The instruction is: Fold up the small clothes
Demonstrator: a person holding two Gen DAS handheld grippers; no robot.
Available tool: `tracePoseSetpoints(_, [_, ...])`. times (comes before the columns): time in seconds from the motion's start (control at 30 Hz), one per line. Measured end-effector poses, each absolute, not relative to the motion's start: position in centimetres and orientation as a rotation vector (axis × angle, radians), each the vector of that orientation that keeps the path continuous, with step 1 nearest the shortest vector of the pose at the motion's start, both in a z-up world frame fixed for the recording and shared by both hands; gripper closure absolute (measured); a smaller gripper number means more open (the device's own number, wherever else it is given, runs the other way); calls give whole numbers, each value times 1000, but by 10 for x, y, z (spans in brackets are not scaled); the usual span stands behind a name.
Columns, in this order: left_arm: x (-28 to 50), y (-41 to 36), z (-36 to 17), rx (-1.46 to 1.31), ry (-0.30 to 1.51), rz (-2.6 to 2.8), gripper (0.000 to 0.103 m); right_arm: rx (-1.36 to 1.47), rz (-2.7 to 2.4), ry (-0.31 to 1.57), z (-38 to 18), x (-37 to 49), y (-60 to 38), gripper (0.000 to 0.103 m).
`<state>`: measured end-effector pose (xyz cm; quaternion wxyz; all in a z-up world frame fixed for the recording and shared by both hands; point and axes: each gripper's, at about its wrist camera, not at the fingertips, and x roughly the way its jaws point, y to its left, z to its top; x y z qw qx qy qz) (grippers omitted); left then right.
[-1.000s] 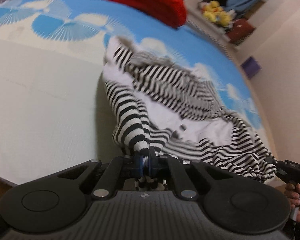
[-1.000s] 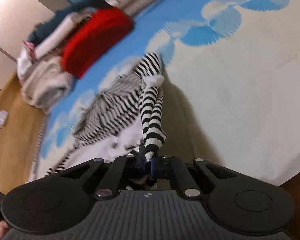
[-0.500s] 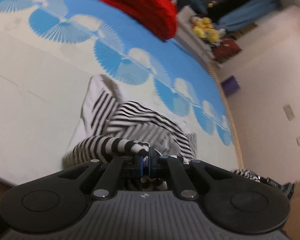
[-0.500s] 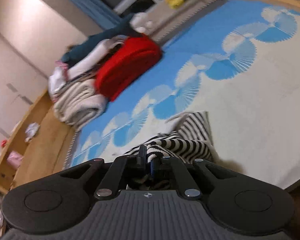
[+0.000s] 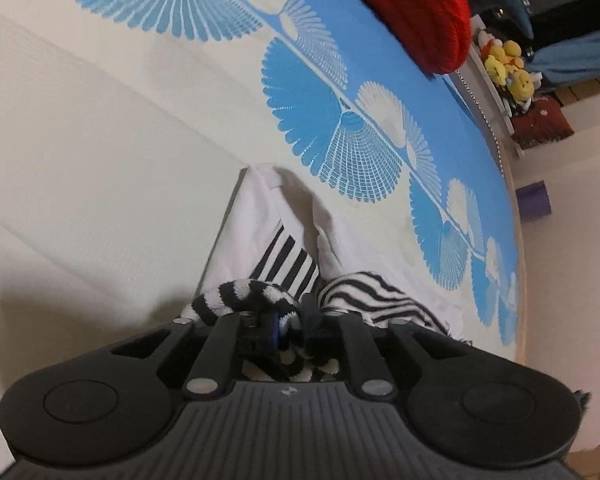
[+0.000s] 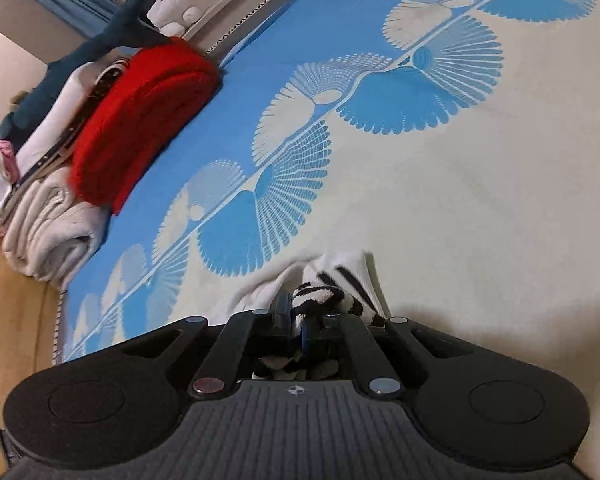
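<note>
A small black-and-white striped garment (image 5: 292,256) lies bunched on a cream and blue patterned mat (image 5: 100,128), right in front of both grippers. My left gripper (image 5: 288,320) is shut on a striped cuff of it, low over the mat. My right gripper (image 6: 298,320) is shut on another striped cuff (image 6: 320,292) of the same garment, with white fabric (image 6: 340,264) folded just ahead. Most of the garment is hidden under the gripper bodies.
A folded red knit (image 6: 140,116) lies on the mat's far side beside a stack of folded cream and white clothes (image 6: 40,216). Plush toys (image 5: 508,68) sit on a ledge beyond the mat. Wood floor (image 6: 16,300) borders the mat.
Both grippers have come down from holding the garment hanging in the air to just above the mat. The garment now lies bunched and folded on the mat instead of dangling.
</note>
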<state>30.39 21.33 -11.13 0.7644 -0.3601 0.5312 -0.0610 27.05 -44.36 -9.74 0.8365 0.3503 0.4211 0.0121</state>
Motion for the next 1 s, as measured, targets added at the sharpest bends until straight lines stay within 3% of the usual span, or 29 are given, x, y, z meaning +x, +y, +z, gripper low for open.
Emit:
tracePoseSetpoints(0.03, [307, 215, -112, -805, 1157, -143, 74, 740, 15, 903, -101, 274, -443, 92])
tracePoseSetpoints(0.1, [307, 221, -107, -848, 1121, -156, 68, 773, 16, 885, -98, 276, -446, 90])
tracePoseSetpoints(0.2, [301, 228, -94, -894, 1028, -188, 45, 800, 54, 783, -83, 270, -454, 73])
tracePoseSetpoints(0.27, [297, 230, -86, -889, 986, -216, 44, 778, 73, 742, -77, 263, -457, 58])
tracePoseSetpoints(0.4, [291, 207, -65, -556, 968, -228, 44, 554, 68, 723, -69, 253, -449, 57])
tracePoseSetpoints(0.53, [281, 168, -62, -220, 968, -319, 19, 297, 149, 757, -73, 248, -426, 54])
tracePoseSetpoints(0.77, [273, 130, -95, 106, 1019, -341, 19, -74, 262, 775, -86, 245, -377, 51])
tracePoseSetpoints(1.0, [286, 115, -105, 184, 965, -343, 20, -259, 337, 797, -104, 253, -341, 48])
